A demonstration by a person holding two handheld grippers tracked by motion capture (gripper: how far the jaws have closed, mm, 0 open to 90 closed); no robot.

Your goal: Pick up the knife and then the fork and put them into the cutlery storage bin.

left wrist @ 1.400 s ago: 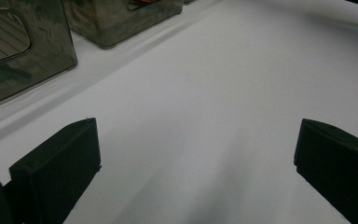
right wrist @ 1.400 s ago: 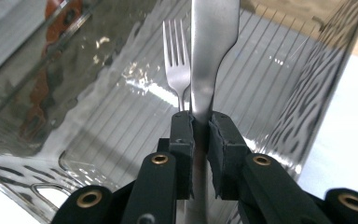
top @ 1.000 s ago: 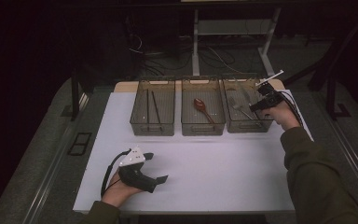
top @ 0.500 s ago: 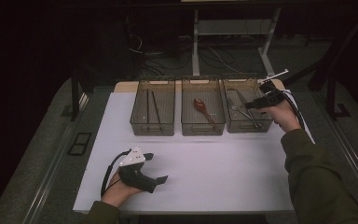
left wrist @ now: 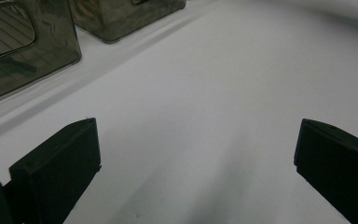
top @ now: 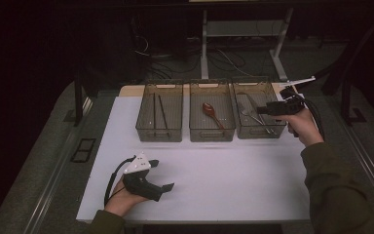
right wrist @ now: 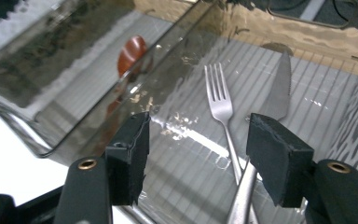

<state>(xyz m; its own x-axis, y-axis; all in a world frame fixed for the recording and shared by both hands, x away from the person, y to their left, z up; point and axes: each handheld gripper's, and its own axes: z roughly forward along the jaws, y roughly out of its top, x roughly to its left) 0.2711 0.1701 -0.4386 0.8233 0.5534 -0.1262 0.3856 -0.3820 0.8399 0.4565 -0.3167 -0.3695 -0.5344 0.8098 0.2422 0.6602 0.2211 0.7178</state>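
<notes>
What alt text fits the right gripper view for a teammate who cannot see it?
The right claw, jaws open, hovers over a smoky clear bin holding a fork and a knife. The neighbouring bin holds a reddish-brown spoon.

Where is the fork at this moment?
The fork lies in the rightmost bin in the high view, beside a knife, just beyond the open right gripper.

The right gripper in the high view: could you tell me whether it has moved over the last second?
Yes. The right gripper has lifted slightly and shifted toward the table's far edge, judged against the right-hand bin; its jaws stand open over that bin.
</notes>
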